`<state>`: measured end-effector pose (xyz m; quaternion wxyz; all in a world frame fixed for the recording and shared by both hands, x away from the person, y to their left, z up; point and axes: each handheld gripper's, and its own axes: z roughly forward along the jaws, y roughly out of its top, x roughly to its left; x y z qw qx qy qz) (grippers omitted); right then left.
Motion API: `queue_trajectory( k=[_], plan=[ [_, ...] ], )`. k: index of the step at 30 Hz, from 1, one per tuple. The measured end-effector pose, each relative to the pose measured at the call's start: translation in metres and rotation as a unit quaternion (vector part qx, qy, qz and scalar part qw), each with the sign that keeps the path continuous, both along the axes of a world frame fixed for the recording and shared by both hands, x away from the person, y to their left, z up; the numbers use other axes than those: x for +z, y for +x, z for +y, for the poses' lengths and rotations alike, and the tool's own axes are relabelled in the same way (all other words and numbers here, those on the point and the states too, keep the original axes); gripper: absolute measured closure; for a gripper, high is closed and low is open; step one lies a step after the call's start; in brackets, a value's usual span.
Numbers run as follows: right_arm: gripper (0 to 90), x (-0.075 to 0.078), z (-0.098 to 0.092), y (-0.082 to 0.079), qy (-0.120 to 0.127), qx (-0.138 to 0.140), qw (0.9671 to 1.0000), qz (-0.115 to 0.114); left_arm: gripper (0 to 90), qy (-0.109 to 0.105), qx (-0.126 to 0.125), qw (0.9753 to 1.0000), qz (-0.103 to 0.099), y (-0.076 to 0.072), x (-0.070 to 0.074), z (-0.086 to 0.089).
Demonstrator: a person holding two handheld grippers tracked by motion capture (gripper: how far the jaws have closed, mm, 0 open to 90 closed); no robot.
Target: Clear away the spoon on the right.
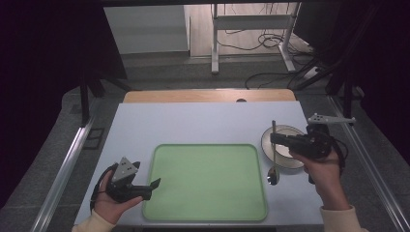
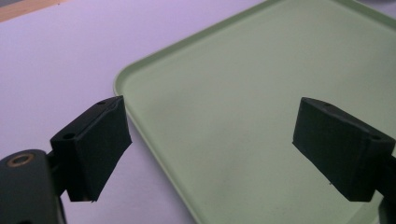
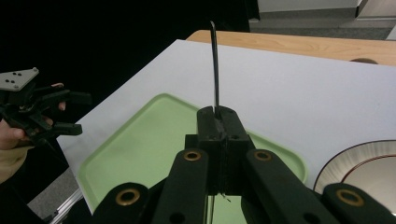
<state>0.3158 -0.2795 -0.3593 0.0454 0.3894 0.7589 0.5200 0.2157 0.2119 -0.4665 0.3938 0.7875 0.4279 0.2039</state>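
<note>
Your right tongs (image 1: 274, 139) are clamped on the thin metal handle of a spoon (image 1: 273, 159), gripping it partway along. In the high view the spoon runs straight toward and away from you, its shiny oval head (image 1: 273, 176) low by the pale surface (image 1: 203, 123), just right of the tray, and its handle crossing the left rim of a round bowl (image 1: 285, 133). The bowl is shallow with a pale ribbed rim and a darker glossy middle. In the right gripper view the handle (image 3: 215, 65) rises as a slim dark rod from between the pressed-together black jaws.

Your left tongs (image 1: 153, 186) are spread wide and hold nothing. They hover at the near left edge of the tray (image 1: 208, 193), a flat matte green rectangle with rounded corners and a low raised lip. In the left gripper view the blocky black jaws straddle the tray's rounded corner (image 2: 122, 80).

The surface is smooth and pale lilac-grey, with a wooden strip (image 1: 208, 95) along its far edge.
</note>
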Motion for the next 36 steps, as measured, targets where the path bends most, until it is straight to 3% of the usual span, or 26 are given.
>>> queue_trajectory(
  k=[21,26,36],
  plan=[
    [89.2,-0.018,0.029,-0.014,-0.023,0.032,0.9989,0.026,10.8,0.001,0.001,1.0000,-0.001,0.000,0.000,0.000],
    [89.2,-0.021,0.035,-0.015,-0.030,0.034,0.9985,0.030,10.8,0.001,0.001,1.0000,-0.001,0.000,0.000,0.001],
    [89.2,-0.038,0.053,-0.014,-0.054,0.023,0.9964,0.060,10.8,-0.001,0.000,1.0000,-0.001,-0.001,0.001,0.000]
  ],
)
